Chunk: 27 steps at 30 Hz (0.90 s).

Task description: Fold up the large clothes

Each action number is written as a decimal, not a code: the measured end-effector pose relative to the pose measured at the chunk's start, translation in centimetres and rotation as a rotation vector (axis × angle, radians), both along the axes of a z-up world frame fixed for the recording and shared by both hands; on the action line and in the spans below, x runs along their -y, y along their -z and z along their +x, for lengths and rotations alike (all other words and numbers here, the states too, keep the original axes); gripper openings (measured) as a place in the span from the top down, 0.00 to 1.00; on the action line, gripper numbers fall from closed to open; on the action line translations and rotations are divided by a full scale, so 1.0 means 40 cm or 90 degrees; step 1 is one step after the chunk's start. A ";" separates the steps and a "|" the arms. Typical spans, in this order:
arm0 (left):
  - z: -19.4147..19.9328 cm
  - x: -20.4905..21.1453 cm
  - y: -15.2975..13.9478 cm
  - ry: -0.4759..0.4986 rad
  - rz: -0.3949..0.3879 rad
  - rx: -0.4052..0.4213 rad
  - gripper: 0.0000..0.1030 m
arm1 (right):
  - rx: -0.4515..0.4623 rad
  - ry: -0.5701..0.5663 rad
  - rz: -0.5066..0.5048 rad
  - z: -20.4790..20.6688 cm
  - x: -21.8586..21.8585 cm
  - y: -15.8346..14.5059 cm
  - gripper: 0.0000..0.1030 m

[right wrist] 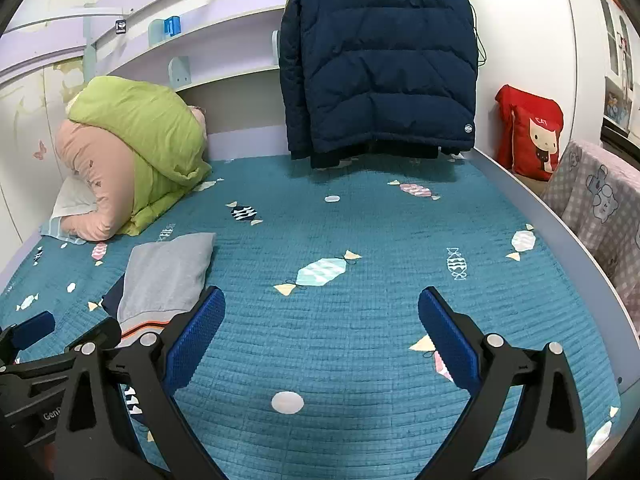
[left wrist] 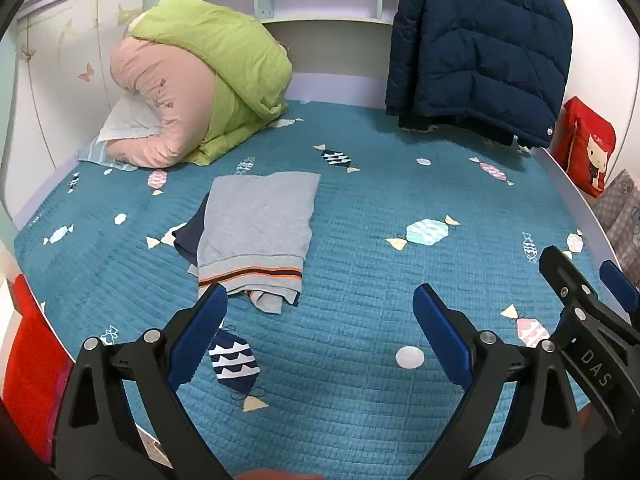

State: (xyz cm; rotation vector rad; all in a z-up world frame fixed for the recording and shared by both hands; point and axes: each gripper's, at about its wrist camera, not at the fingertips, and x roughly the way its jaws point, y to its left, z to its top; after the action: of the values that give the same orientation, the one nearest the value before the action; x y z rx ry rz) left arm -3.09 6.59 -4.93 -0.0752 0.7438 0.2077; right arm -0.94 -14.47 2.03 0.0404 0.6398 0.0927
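1. The grey knit sweater with an orange-and-navy striped hem lies already folded into a compact rectangle on the teal quilted bedspread with a candy print, left of centre; a navy part pokes out at its left edge and a loose grey flap sticks out below the hem.
2. The left hand-held gripper hovers just short of that hem, its blue-padded jaws wide apart and empty. The right hand-held gripper is likewise spread and empty over bare bedspread, to the right of the sweater.
3. The fold looks nearly finished; the step in hand is probably tidying, or turning to the next garment.
4. To tidy well, pinch the stray flap close to its edge and tuck it under without dragging the stack.
5. If the navy-and-yellow puffer jacket hanging at the far end of the bed is next, grip it at both shoulders so the bulky padding comes down evenly onto the free area right of the sweater.
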 end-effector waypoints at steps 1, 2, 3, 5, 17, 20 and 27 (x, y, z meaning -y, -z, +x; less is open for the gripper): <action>-0.002 0.003 -0.001 0.000 0.002 0.002 0.08 | 0.002 0.002 0.000 -0.003 0.002 -0.001 0.09; -0.004 0.006 -0.004 0.000 0.005 0.005 0.08 | 0.004 0.002 0.001 -0.005 0.005 -0.002 0.09; -0.005 0.009 -0.005 0.000 0.008 0.008 0.08 | 0.005 0.003 0.003 -0.006 0.007 -0.004 0.09; -0.007 0.008 -0.008 0.002 0.010 0.011 0.08 | 0.005 0.004 0.003 -0.006 0.012 -0.006 0.09; -0.016 0.028 -0.011 0.012 0.013 0.019 0.08 | 0.004 0.018 0.000 -0.013 0.023 -0.006 0.09; -0.016 0.031 -0.012 0.015 0.015 0.021 0.08 | 0.010 0.022 -0.007 -0.018 0.023 -0.010 0.09; -0.019 0.032 -0.015 0.021 0.013 0.028 0.08 | 0.020 0.029 -0.010 -0.024 0.025 -0.016 0.09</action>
State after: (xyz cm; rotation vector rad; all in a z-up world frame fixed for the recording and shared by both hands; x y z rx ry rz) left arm -3.83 5.31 -4.32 -0.0481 0.6980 0.1819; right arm -1.91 -15.46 2.68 0.0387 0.6080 0.0439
